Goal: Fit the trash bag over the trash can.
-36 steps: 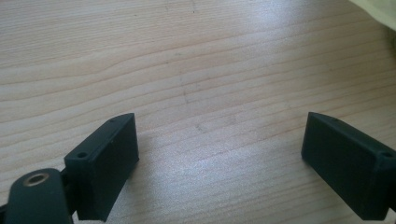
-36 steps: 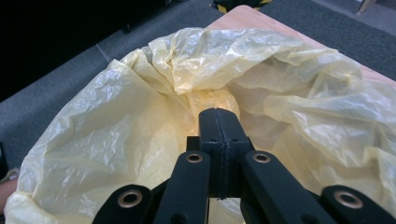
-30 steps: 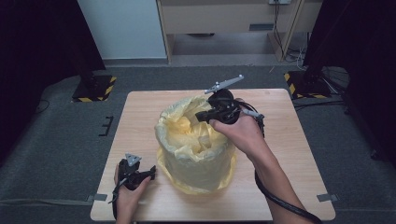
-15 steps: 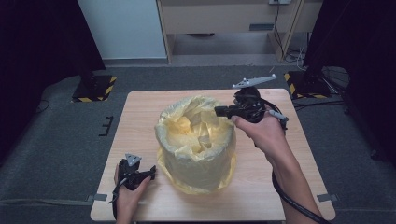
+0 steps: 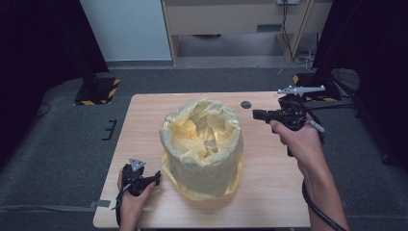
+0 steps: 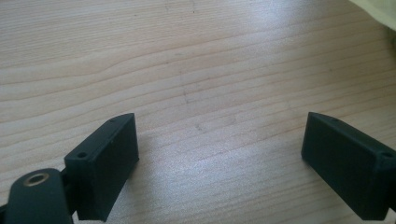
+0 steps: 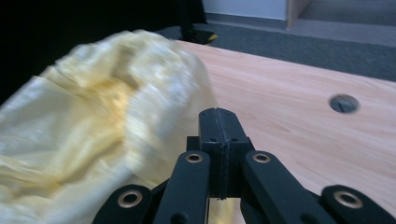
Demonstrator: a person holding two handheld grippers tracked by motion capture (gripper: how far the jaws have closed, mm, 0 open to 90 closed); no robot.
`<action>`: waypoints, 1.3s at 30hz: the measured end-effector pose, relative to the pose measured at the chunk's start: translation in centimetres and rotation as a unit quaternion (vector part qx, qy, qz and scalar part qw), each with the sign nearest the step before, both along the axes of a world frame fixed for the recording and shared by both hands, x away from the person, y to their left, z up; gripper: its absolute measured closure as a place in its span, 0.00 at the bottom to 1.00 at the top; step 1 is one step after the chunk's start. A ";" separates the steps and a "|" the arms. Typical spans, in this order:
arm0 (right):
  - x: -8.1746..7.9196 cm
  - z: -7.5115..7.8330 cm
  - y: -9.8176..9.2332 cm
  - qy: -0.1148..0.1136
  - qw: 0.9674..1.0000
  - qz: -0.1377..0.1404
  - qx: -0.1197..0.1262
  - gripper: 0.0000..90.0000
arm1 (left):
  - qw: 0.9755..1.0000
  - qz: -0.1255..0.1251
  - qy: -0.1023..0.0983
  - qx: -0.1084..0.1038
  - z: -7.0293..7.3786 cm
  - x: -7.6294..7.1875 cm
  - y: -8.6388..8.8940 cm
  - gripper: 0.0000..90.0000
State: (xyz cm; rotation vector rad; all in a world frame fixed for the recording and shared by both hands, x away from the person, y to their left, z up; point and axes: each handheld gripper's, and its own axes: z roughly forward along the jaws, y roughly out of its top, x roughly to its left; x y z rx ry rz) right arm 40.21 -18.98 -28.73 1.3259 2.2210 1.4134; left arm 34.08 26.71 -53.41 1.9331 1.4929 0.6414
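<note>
A round bin lined with a yellow plastic bag (image 5: 202,144) stands in the middle of the wooden table (image 5: 269,187); the bag's rim is folded over the top and its foot spreads on the wood. My right gripper (image 5: 256,114) hovers to the right of the bin at rim height, jaws pressed together with nothing between them, pointing at the bag (image 7: 93,135). My left gripper (image 5: 155,179) rests low at the table's front left, beside the bag's foot. Its jaws (image 6: 219,163) stand wide apart over bare wood, with a corner of the bag (image 6: 378,11) at the top right.
A small round dark cap (image 5: 246,104) is set in the table behind the bin, also seen as the cap (image 7: 343,103) from the right gripper. Grey carpet surrounds the table, with black-and-yellow stand bases (image 5: 98,91) at the back.
My right gripper has pulled away from the bag's top rim, moving right and clear of the bin. The left gripper has stayed put.
</note>
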 end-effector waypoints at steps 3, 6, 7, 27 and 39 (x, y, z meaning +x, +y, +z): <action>0.0 -1.5 -1.2 0.008 1.000 -0.022 -0.014 1.00 | 1.000 0.000 0.000 0.000 0.0 0.0 0.0 0.11; 0.1 -3.5 -2.2 0.020 0.998 -0.042 -0.030 0.98 | 1.000 0.000 0.000 0.000 0.0 0.0 0.0 0.11; 0.1 -4.1 -2.5 0.024 0.998 -0.045 -0.033 0.98 | 1.000 0.000 0.000 0.000 0.0 0.0 0.0 0.11; -0.3 -12.5 -4.3 0.056 0.991 -0.096 -0.070 0.48 | 1.000 0.001 0.000 0.000 0.0 -0.1 0.0 0.11; -1.8 -17.4 -4.8 0.069 0.986 -0.120 -0.096 0.11 | 1.000 0.001 0.000 0.000 0.0 -0.1 0.0 0.11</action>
